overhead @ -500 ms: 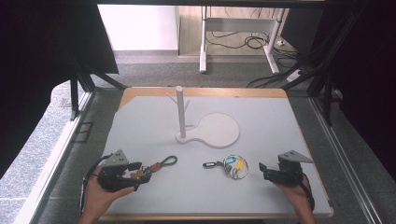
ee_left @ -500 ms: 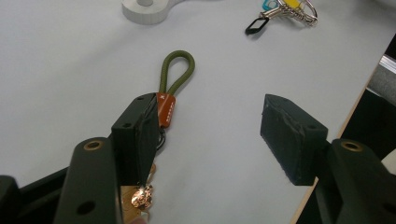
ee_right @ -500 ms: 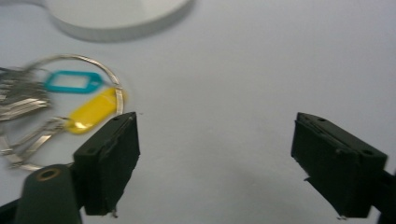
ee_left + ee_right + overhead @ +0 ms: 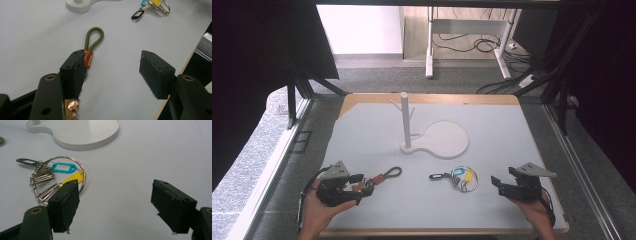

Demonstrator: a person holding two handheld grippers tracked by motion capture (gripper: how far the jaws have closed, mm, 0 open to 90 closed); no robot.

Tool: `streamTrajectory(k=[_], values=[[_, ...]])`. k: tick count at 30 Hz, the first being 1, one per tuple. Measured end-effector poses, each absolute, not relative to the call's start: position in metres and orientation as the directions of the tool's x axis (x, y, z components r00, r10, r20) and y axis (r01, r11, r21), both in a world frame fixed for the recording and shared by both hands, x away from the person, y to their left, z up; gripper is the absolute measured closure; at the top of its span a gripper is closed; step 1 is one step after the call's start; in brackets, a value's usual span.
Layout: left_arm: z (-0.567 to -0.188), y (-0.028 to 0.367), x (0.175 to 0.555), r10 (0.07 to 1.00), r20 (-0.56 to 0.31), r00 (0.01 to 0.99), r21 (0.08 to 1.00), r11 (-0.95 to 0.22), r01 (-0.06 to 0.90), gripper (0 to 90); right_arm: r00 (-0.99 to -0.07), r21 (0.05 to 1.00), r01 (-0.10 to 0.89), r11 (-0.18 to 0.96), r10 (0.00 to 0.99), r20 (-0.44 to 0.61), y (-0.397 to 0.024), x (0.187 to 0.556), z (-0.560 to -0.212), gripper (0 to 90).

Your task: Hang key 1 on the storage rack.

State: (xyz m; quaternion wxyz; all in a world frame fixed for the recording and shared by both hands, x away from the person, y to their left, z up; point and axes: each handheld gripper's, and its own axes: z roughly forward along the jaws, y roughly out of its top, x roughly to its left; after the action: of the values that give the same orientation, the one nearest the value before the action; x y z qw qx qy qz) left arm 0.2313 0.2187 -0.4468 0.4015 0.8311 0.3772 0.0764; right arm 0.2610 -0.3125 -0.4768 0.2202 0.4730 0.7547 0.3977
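Jaws spread on both grippers; keyring (image 4: pixel 462 178) lies mid-table, clear all round.

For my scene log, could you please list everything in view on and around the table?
Table: one, pale grey top with wooden edge, centre.
Peg stand: one, white, upright post on a flat rounded base, middle of the table.
Loop keychain: one, olive cord with an orange tag, lying by the left gripper.
Key ring: one, metal, with teal and yellow tags and a black clip, ahead of the right gripper.
Desk legs and cables: on the floor beyond the table.
Left gripper: black, open, near left.
Right gripper: black, open, near right.
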Motion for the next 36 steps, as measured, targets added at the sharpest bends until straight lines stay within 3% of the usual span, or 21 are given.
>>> streamTrajectory(k=[15,19,31,36], values=[[-0.448,0.206,0.227,0.649,-0.209,0.731,0.729,-0.395,0.559,38.9,-0.481,0.808,0.535,0.246,0.875,0.052,-0.322,0.256,-0.475,26.7],[-0.431,0.195,0.23,0.617,-0.135,0.776,0.72,-0.477,0.504,38.5,-0.461,0.815,0.538,0.217,0.885,0.069,-0.329,0.256,-0.473,26.9],[-0.402,0.19,0.248,0.538,-0.161,0.827,0.685,-0.543,0.487,38.3,-0.469,0.8,0.553,0.231,0.88,0.07,-0.336,0.253,-0.48,29.3],[-0.391,0.185,0.258,0.515,-0.127,0.848,0.669,-0.586,0.456,38.3,-0.455,0.8,0.556,0.224,0.888,0.068,-0.339,0.25,-0.479,29.3]])
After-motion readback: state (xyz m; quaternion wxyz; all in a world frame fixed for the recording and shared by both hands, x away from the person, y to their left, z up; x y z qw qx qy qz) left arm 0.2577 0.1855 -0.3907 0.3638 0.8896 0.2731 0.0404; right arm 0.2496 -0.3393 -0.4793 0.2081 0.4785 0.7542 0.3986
